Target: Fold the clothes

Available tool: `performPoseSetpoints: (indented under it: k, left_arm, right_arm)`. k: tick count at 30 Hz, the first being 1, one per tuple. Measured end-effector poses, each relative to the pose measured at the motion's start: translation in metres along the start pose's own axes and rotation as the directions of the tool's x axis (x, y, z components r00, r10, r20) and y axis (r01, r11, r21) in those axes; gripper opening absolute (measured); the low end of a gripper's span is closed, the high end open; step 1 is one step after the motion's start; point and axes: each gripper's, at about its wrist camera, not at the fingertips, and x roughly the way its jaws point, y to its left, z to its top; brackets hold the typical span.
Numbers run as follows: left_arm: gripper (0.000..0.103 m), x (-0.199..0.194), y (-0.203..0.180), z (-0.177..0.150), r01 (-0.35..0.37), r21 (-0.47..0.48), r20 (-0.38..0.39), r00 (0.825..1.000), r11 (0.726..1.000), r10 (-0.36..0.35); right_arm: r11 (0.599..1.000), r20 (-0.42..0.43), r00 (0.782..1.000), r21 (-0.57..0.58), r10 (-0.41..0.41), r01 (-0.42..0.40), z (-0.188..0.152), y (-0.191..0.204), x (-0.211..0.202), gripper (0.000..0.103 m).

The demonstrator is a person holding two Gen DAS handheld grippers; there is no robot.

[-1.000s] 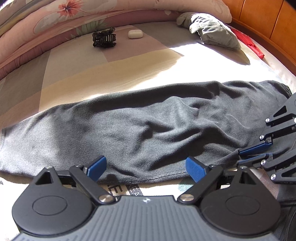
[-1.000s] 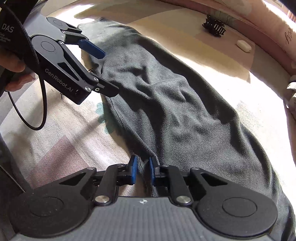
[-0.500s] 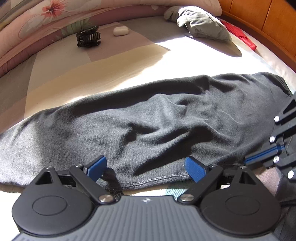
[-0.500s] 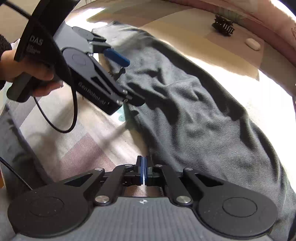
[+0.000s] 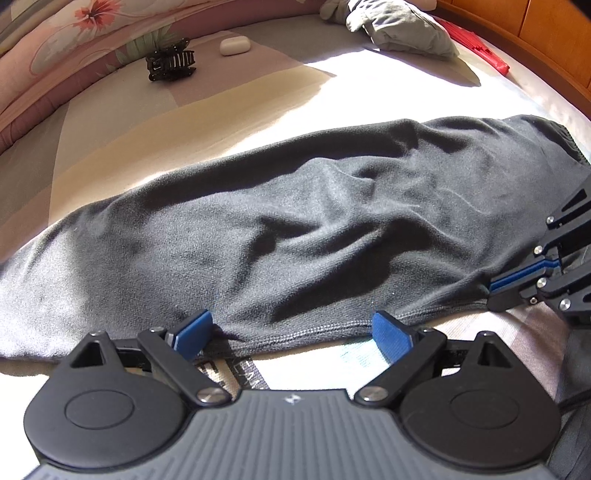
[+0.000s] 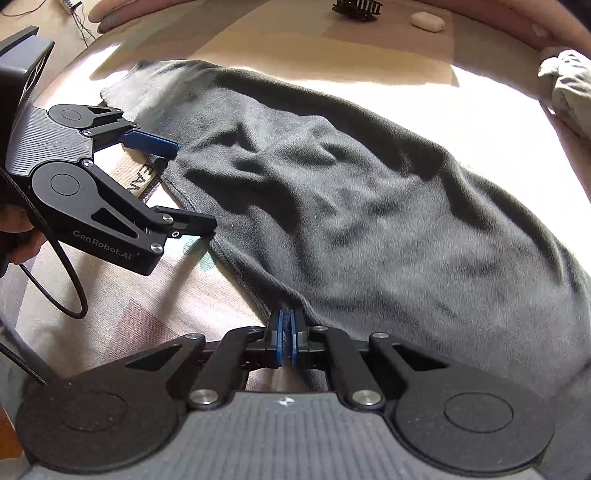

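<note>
Dark grey garment point(image 5: 303, 229), fleece-like, lies flat on the bed point(image 5: 229, 118), directly ahead of both tongs; long axis runs side to side across the left wrist view, and its stitched near hem faces the tongs. Which end is waist or cuff: cannot tell. Right tongs point(image 6: 285, 334) clenched on a pinch of that hem, fabric visible between the blue pads. Left tongs point(image 5: 291, 332) released, jaws wide, straddling the hem further along, pads apart from the cloth or barely brushing it. Judgement: step in hand is securing a second hold on the hem. To do it well, lower the left tongs so the hem sits deep between the pads, clench on both layers, then lift both holds level so the fold lands square. Beyond the garment: hair clip point(image 5: 170, 65), white case point(image 5: 235, 47), crumpled grey cloth point(image 5: 399, 27).
</note>
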Motion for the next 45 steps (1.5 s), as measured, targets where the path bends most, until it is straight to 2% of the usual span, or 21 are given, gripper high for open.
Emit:
performPoseSetpoints:
  k: [4,6,8,11,13,17,20,22,24,28,30,32,34,37,42,45]
  left_arm:
    - [0.092,-0.009,0.002,0.005,0.043,-0.029,0.025,0.999,0.999,-0.042]
    - [0.092,-0.009,0.001,0.013,0.046,-0.025,0.046,0.998,0.999,-0.045]
    - [0.092,-0.001,-0.002,0.021,0.038,-0.018,0.047,0.998,0.999,-0.037]
    - [0.093,0.016,-0.005,0.021,0.024,-0.037,0.005,1.0,0.999,-0.024]
    - [0.095,0.014,-0.006,0.011,0.012,-0.035,0.031,0.999,0.999,-0.011]
    - [0.095,0.004,-0.004,0.009,0.007,-0.051,-0.008,1.0,0.999,-0.008]
    - [0.093,-0.009,-0.004,0.022,0.017,-0.035,0.032,0.999,0.999,-0.015]
    - [0.093,-0.013,-0.009,0.034,0.04,-0.029,0.07,0.997,0.999,-0.038]
    - [0.093,-0.014,-0.016,0.049,0.071,-0.024,0.106,0.992,0.997,-0.068]
    - [0.093,-0.002,-0.046,0.068,0.153,0.029,0.143,0.977,0.988,-0.155]
    - [0.093,0.009,-0.061,0.07,0.197,0.045,0.129,0.971,0.979,-0.201]
    - [0.093,0.023,-0.067,0.065,0.225,0.01,0.079,0.971,0.974,-0.225]
    - [0.093,0.034,-0.065,0.057,0.221,-0.035,0.033,0.975,0.975,-0.22]
    - [0.094,0.025,-0.063,0.051,0.217,-0.041,0.021,0.976,0.975,-0.216]
    - [0.094,0.0,-0.068,0.05,0.24,-0.022,0.054,0.97,0.971,-0.238]
    - [0.094,0.015,-0.072,0.039,0.223,-0.047,-0.025,0.974,0.974,-0.224]
  right_arm:
    - [0.998,-0.019,0.999,0.047,0.032,-0.031,0.001,-0.005,-0.005,0.006]
    - [0.998,0.031,0.999,0.053,0.031,-0.033,0.009,-0.009,-0.014,0.007]
    - [0.998,0.049,0.999,0.069,-0.009,0.006,0.013,-0.013,-0.015,0.007]
    - [0.995,0.009,0.999,0.09,-0.037,0.036,0.001,-0.016,-0.003,0.007]
    - [0.996,0.004,0.999,0.077,-0.043,0.043,-0.01,-0.01,-0.007,0.007]
    - [0.992,-0.024,1.0,0.124,0.003,0.0,-0.021,-0.013,-0.015,0.008]
    - [0.99,0.014,1.0,0.138,0.015,-0.017,-0.019,-0.022,-0.03,0.014]
    - [0.988,0.035,0.999,0.149,-0.033,0.027,-0.023,-0.032,-0.04,0.028]
    - [0.98,0.022,0.994,0.172,-0.105,0.099,-0.037,-0.045,-0.044,0.029]
    - [0.95,-0.015,0.982,0.251,-0.188,0.185,-0.058,-0.084,-0.052,0.029]
    - [0.938,-0.013,0.979,0.283,-0.203,0.198,-0.066,-0.102,-0.06,0.03]
    - [0.931,-0.007,0.979,0.31,-0.203,0.195,-0.074,-0.112,-0.064,0.031]
    - [0.926,0.004,0.979,0.328,-0.201,0.189,-0.081,-0.116,-0.067,0.035]
    - [0.925,0.024,0.981,0.336,-0.194,0.175,-0.087,-0.115,-0.067,0.043]
    - [0.931,0.05,0.982,0.329,-0.184,0.157,-0.088,-0.111,-0.066,0.055]
    - [0.937,0.056,0.982,0.315,-0.179,0.153,-0.087,-0.108,-0.064,0.064]
